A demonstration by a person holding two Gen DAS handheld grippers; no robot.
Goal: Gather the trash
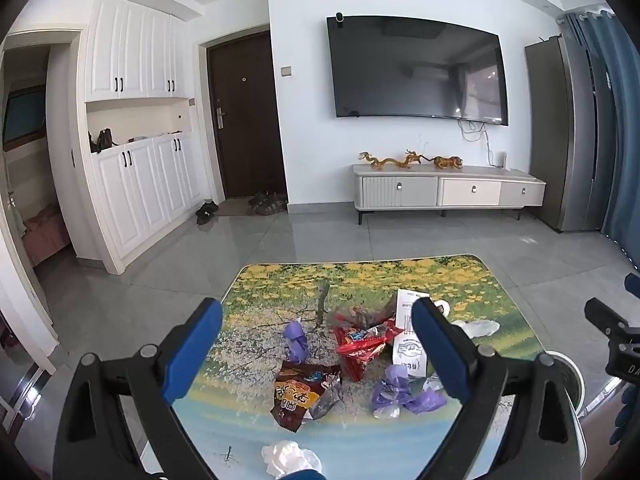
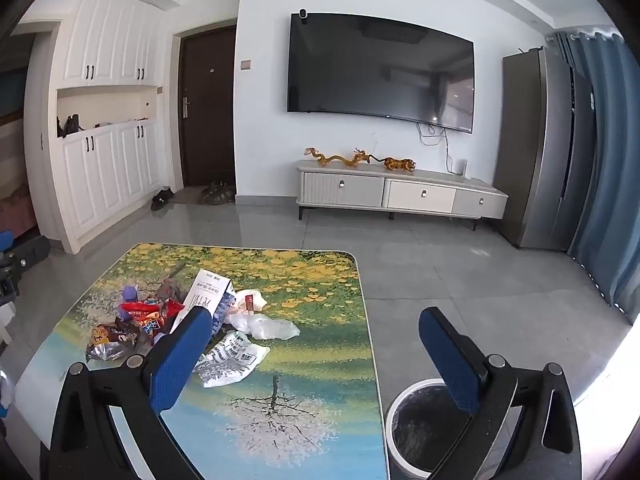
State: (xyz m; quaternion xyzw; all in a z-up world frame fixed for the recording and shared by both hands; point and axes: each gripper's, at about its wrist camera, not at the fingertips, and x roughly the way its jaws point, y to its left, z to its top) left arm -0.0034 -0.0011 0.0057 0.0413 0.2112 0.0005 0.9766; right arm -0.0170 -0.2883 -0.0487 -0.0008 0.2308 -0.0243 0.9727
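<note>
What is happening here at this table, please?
A person holding two grippers is about to clear trash from the table. Both the left gripper and the right gripper are open and hold nothing. Wrappers, such as the red wrapper and brown snack bag, lie on the table. A bin stands beside the table.

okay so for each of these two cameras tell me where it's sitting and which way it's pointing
Left wrist: on the left gripper, above the table's near edge, facing the TV wall over the wrappers; its own open blue fingers show, and the right gripper at the right edge.
Right wrist: on the right gripper, at the table's right side above the bin, facing the same wall; its open fingers show.
Shared: table, red wrapper, TV.
</note>
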